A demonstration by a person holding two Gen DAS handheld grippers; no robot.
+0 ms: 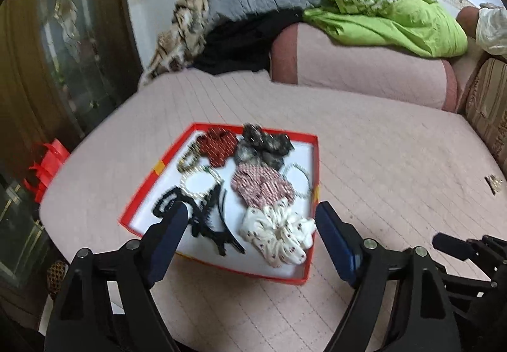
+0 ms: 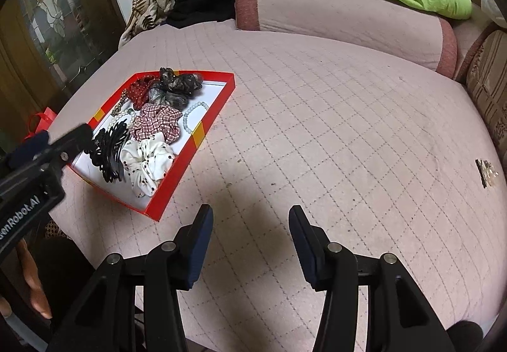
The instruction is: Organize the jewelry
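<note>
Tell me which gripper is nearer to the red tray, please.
Left. The left gripper hangs open right over the red tray, above the black hair claws. The right gripper is open over bare quilt, off to the tray's side.

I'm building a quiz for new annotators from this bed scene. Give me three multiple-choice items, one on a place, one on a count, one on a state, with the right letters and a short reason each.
1. Where does the small hair clip lie?
A. in the red box
B. alone on the pink quilt, far right
C. on the green blanket

2. How many fabric scrunchies are in the red box?
A. two
B. four
C. six

3. How does the left hand-held gripper stand?
A. open, nothing between its fingers
B. shut on the black claw clip
C. shut on a bead bracelet

Answers:
1 B, it sits on the pink quilt well away from the box.
2 B, dark red dotted, dark patterned, red check and white dotted ones show.
3 A, its fingers stand wide apart above the box, gripping nothing.
</note>
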